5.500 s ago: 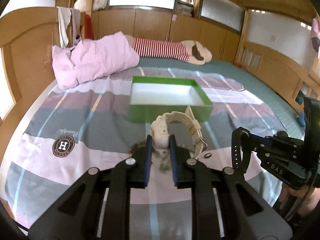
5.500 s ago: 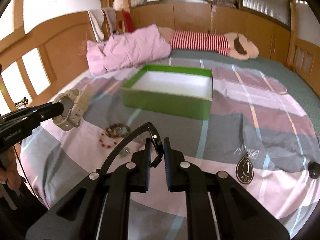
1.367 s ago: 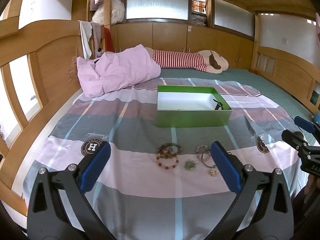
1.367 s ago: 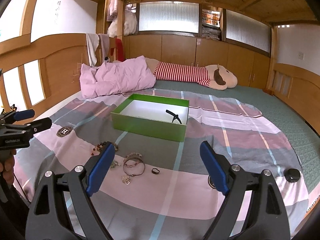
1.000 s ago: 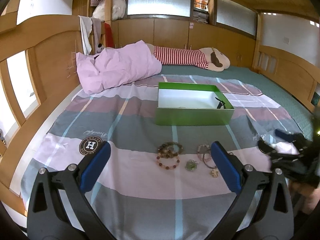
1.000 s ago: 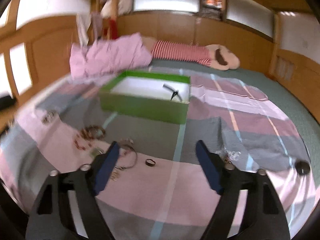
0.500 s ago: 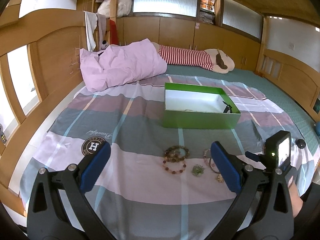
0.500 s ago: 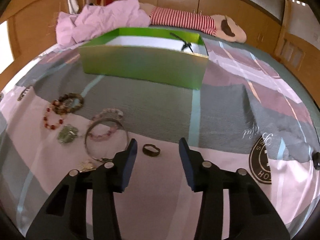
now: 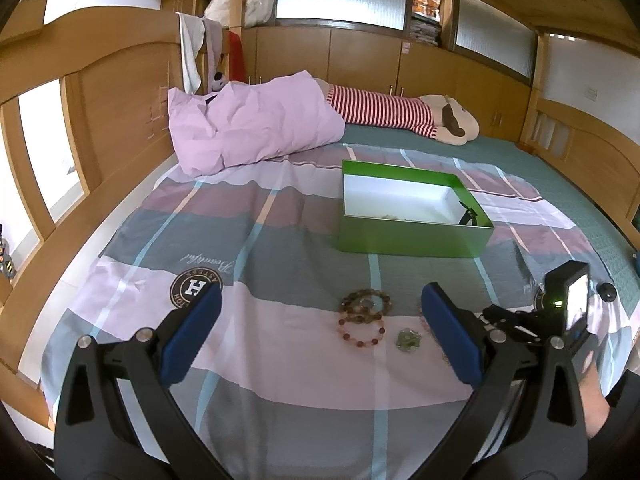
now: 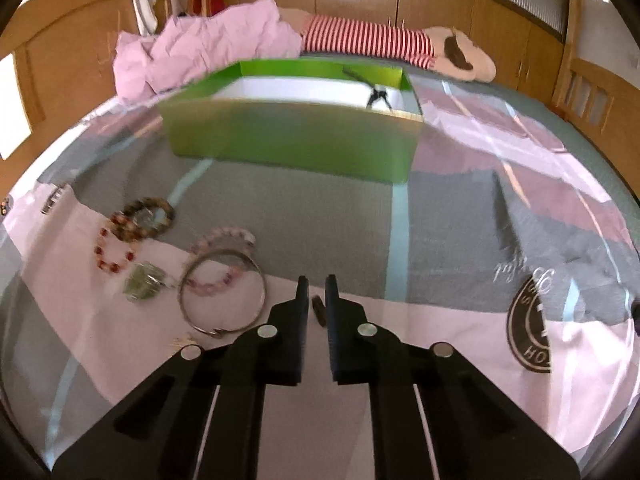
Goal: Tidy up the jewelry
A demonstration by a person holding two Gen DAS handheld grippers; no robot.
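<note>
Wooden bedroom, plaid bed point(image 9: 256, 264) as workspace. Right gripper point(image 10: 316, 294) is low, fingers nearly shut around a small dark ring point(image 10: 319, 309) lying between them, grip unconfirmed. Left gripper point(image 9: 320, 328) hangs wide open, farther back. Green box point(image 10: 288, 140) waits straight ahead, beyond the bracelets point(image 10: 222, 276).

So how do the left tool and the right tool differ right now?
The left tool is spread wide open with nothing between its fingers; the right tool is nearly closed around the small dark ring. The left tool sits back from the bracelets; the right tool is down at the bedspread. Both face the green box.
</note>
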